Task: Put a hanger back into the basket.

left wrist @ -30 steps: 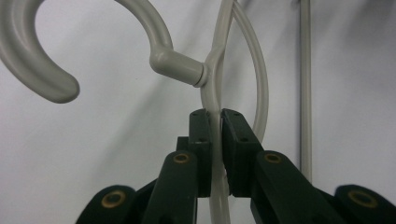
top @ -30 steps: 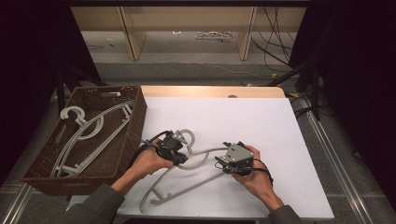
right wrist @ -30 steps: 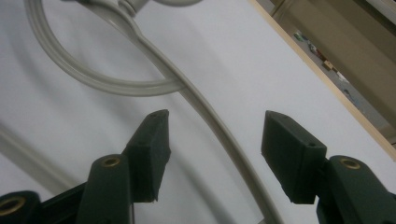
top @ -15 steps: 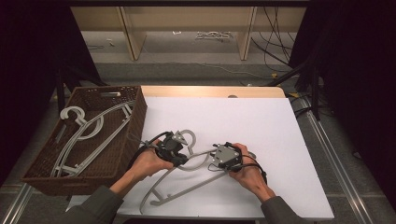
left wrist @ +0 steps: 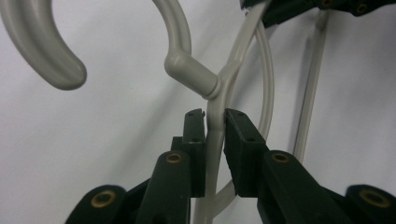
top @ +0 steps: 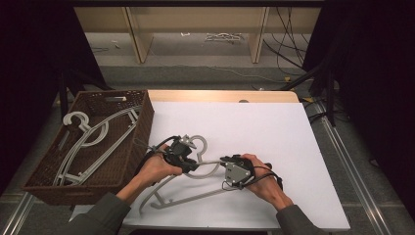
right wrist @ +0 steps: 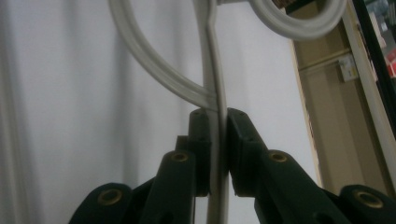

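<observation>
While flat on table, hanger (top: 195,169) pinched between both grippers' fingers

The hanger (left wrist: 215,121) runs past both gripper views' edges.

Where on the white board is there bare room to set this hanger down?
The white board is bare beyond the hook and right of the right hand-held gripper. It is crowded by the left hand-held gripper, where the hanger lies, and in the basket holding other hangers.
</observation>
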`<state>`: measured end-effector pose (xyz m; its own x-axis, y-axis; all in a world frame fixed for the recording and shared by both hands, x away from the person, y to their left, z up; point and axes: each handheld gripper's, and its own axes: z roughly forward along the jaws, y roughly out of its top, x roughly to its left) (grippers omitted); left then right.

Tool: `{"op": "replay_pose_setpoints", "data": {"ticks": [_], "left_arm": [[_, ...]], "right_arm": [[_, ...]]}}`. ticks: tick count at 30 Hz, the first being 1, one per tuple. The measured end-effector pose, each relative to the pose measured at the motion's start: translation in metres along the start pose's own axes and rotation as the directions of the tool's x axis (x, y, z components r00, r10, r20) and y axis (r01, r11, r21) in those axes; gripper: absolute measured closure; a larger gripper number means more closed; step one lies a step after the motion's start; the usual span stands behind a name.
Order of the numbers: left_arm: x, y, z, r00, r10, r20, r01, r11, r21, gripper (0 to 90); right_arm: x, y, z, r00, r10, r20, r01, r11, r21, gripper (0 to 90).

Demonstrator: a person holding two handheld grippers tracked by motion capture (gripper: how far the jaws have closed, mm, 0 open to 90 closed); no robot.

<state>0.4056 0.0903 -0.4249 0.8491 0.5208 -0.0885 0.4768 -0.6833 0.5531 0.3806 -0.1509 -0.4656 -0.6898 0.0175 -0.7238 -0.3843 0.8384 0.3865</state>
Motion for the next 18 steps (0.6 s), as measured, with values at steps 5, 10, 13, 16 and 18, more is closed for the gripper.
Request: {"op": "replay_pose_setpoints", "data": {"ticks": [5,10,13,16,18], "left_arm": [[0.003,0.0,0.004,0.9999,-0.003,0.013,0.003,0.9999,0.011,72.1],[0.006,0.0,0.009,0.9986,-0.009,0.052,0.008,0.9996,0.025,71.0],[0.006,0.0,0.011,0.9984,-0.014,0.055,0.012,0.9993,0.035,73.0],[0.005,0.0,0.009,0.9977,-0.01,0.066,0.008,0.9993,0.037,77.6],[0.002,0.001,0.008,0.9976,0.016,0.068,-0.018,0.9992,0.035,78.9]], "right_arm": [[0.004,0.005,-0.002,0.9998,-0.021,-0.002,0.021,1.0,-0.002,81.8],[0.003,0.007,-0.005,0.9984,-0.056,0.006,0.056,0.998,-0.01,81.9],[0.002,0.007,-0.006,0.9983,-0.059,0.005,0.059,0.998,-0.013,81.9],[0.002,0.007,-0.006,0.9974,-0.071,0.011,0.071,0.997,-0.011,81.8],[0.002,0.006,-0.006,0.9983,-0.058,0.009,0.058,0.998,-0.01,81.7]]}}
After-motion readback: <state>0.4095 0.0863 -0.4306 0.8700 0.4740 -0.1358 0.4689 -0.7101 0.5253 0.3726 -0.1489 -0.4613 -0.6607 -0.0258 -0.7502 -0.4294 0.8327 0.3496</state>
